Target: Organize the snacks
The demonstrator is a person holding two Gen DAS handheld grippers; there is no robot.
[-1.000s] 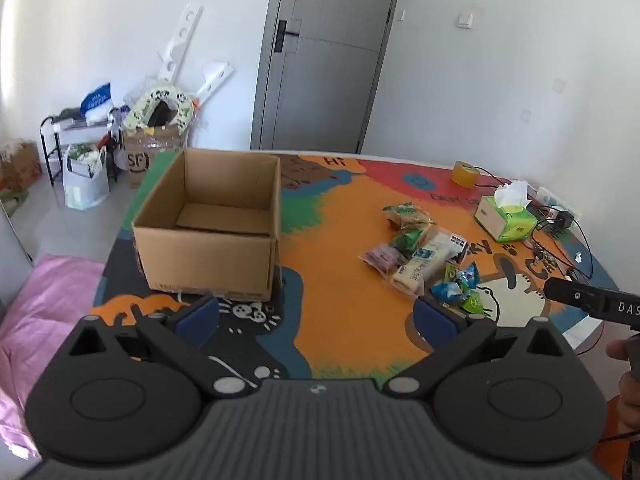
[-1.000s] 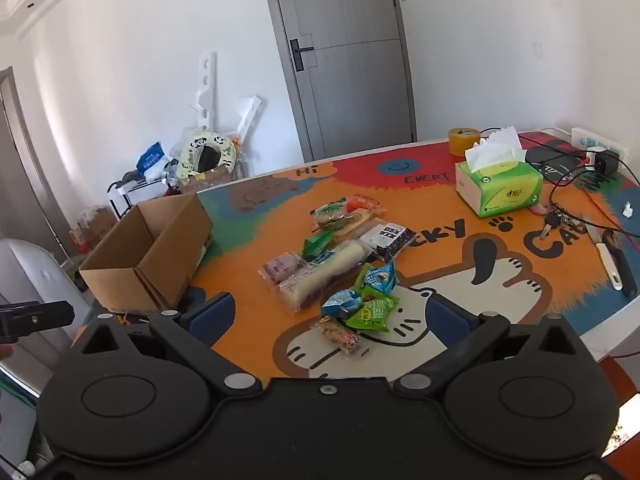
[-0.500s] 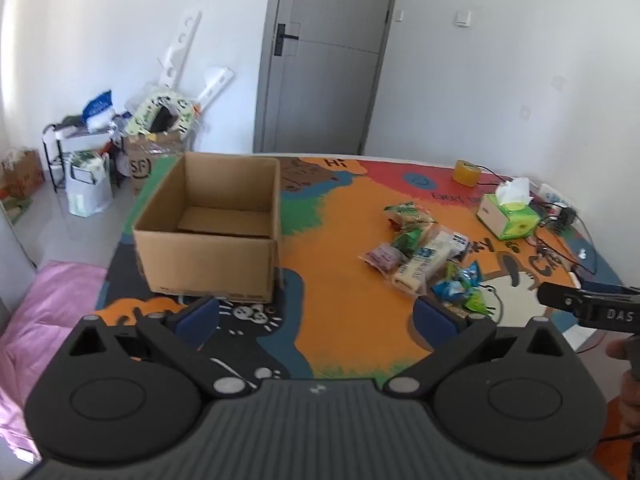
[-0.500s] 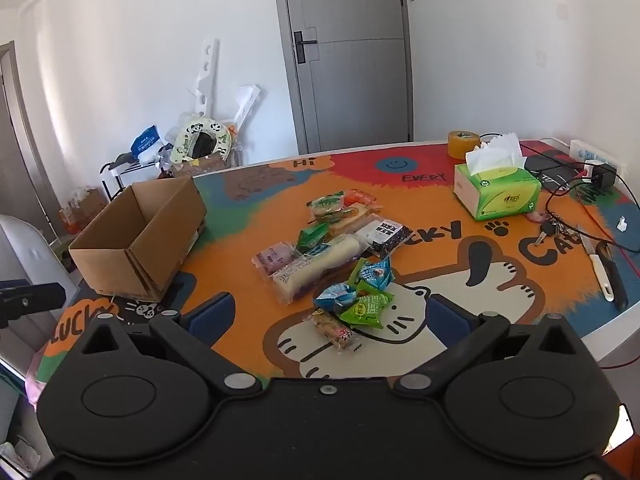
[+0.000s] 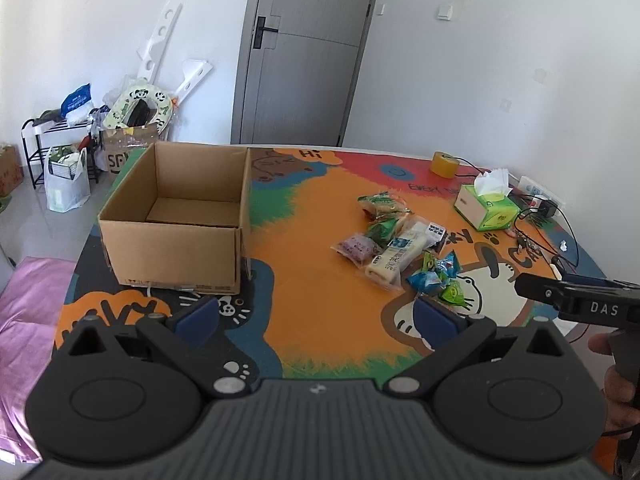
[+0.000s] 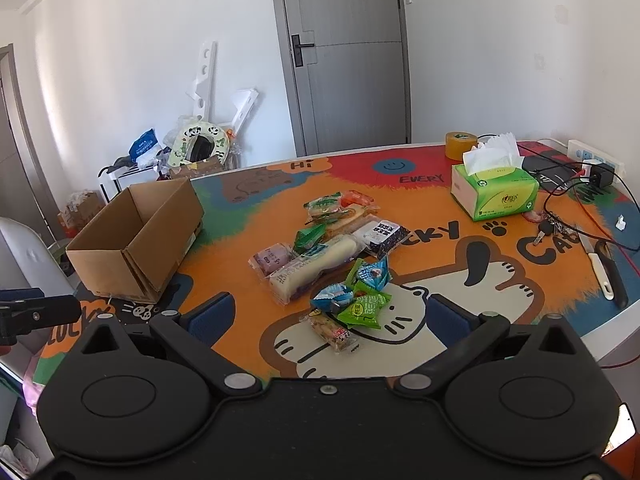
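Box: the open brown cardboard box (image 5: 172,216) stands at the table's left end, empty as far as its visible floor shows.
Snacks: the loose pile of wrapped snack packets (image 6: 332,256) lies mid-table on the orange cartoon mat (image 6: 460,280), well apart from the box.
Left gripper (image 5: 316,314): jaws spread wide, holding nothing.
Right gripper (image 6: 330,314): jaws spread wide, empty, above the nearest packets.
Progress: judged not started; every packet remains to be moved.
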